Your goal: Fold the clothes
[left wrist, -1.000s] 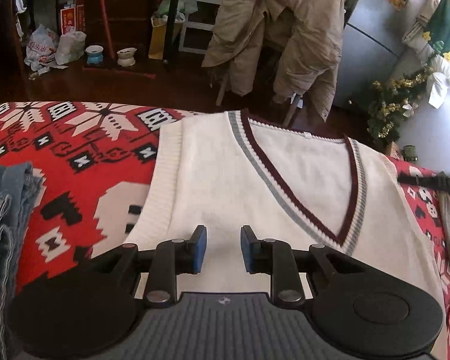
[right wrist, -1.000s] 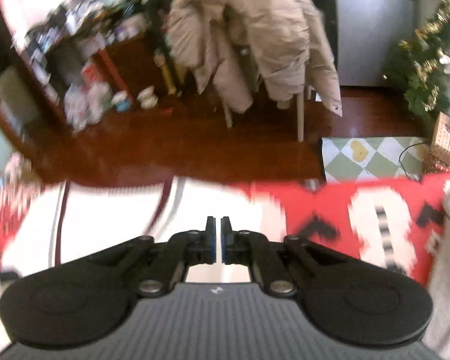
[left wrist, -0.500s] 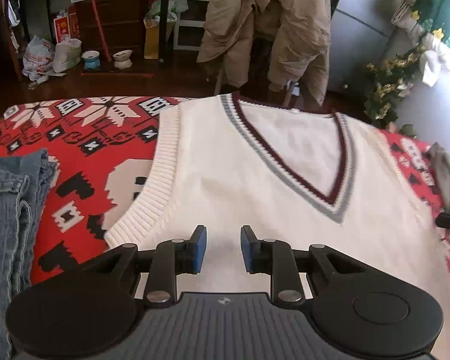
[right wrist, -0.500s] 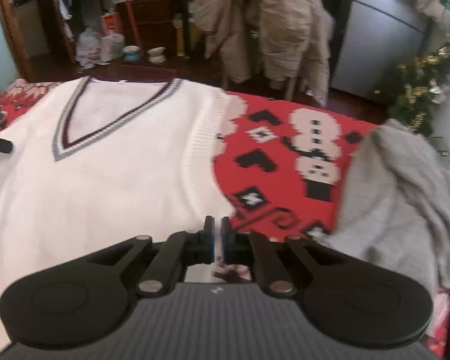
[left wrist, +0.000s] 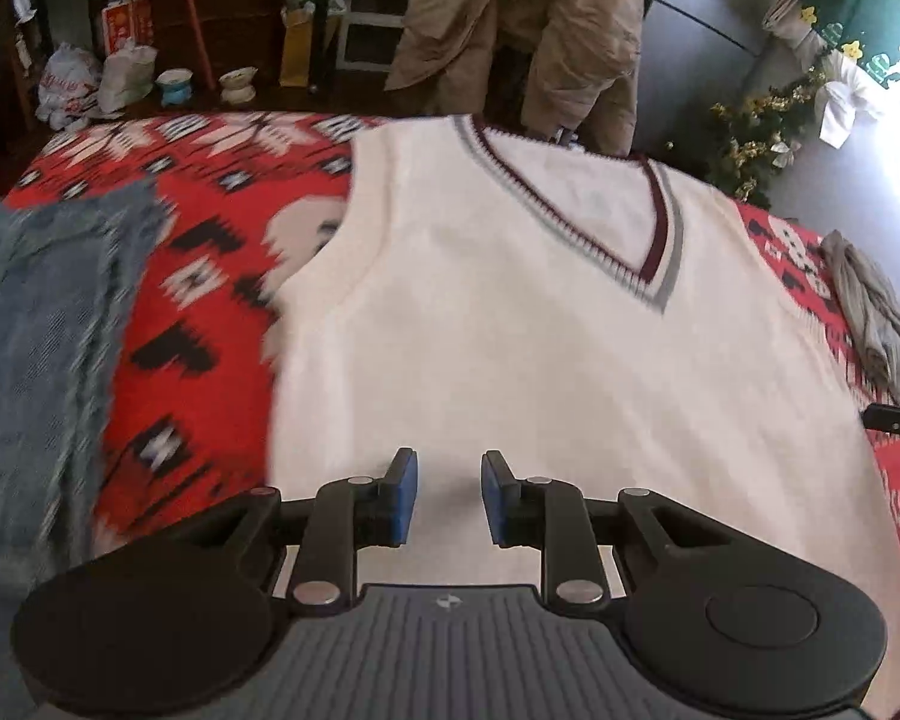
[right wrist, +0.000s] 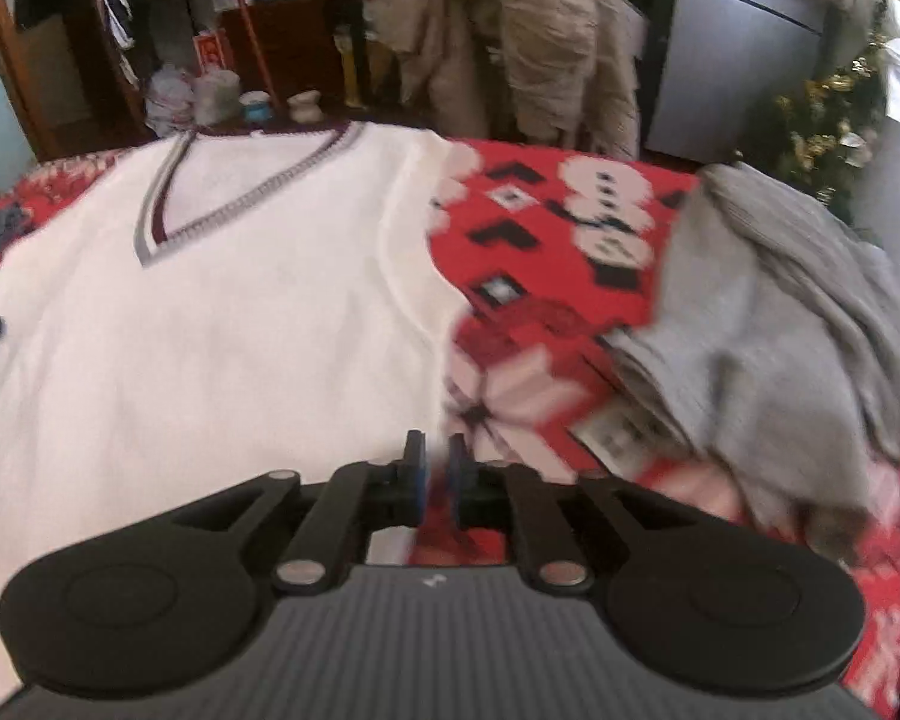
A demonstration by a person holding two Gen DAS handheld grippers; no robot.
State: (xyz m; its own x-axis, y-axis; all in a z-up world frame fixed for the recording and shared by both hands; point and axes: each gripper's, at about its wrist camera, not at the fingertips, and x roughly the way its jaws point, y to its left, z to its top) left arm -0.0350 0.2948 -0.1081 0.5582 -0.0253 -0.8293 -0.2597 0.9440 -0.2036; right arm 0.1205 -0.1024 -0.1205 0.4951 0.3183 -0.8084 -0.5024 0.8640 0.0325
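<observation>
No writing is legible on the white vest or red blanket.

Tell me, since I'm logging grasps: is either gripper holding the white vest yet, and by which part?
Neither. The left gripper stands open over the white vest; the right gripper, jaws opening, is at its side edge with nothing between them.

- Left gripper: 2 black linkage fingers with blue pads, silver pivot screws, round black side discs.
- Right gripper: same black build, blue pads, ribbed grey body with a small white logo.
</observation>
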